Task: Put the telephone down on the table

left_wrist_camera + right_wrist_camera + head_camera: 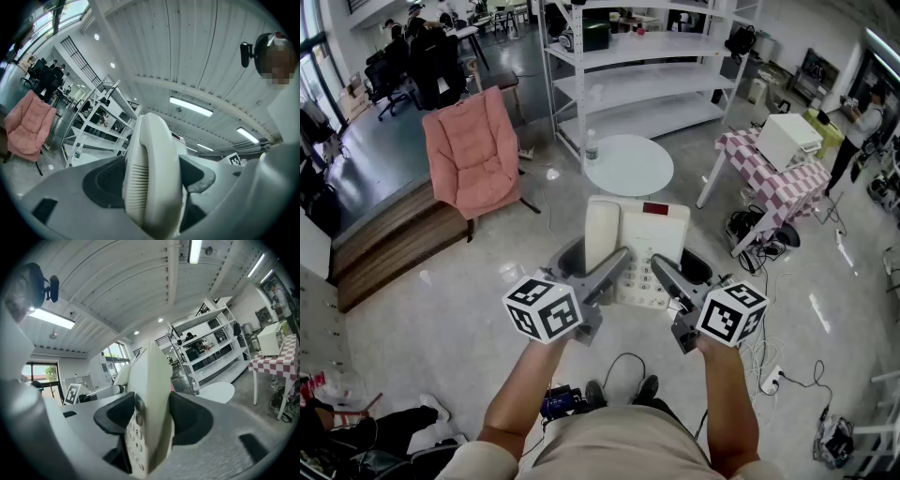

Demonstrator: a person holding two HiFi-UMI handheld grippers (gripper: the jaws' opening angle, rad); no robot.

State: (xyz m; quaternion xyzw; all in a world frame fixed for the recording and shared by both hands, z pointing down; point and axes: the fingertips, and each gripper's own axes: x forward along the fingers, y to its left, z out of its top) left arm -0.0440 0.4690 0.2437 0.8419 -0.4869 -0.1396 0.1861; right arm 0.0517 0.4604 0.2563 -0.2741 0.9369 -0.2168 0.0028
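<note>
A cream desk telephone [638,246] with its handset on the left side and a keypad is held in the air, level, in front of me. My left gripper [615,266] is shut on the telephone's left side; in the left gripper view the handset [152,173] stands pinched between the dark pads of the left gripper [154,180]. My right gripper [667,278] is shut on the right side. In the right gripper view the telephone's keypad edge [150,413] sits squeezed in the right gripper [152,423]. A round white table [629,165] stands beyond the telephone.
A pink folding chair [474,148] stands at the left and a white shelving rack [639,56] behind the round table, with a bottle [591,147] at its foot. A checked-cloth table [774,175] carrying a white box stands at the right. Cables lie on the floor [773,375].
</note>
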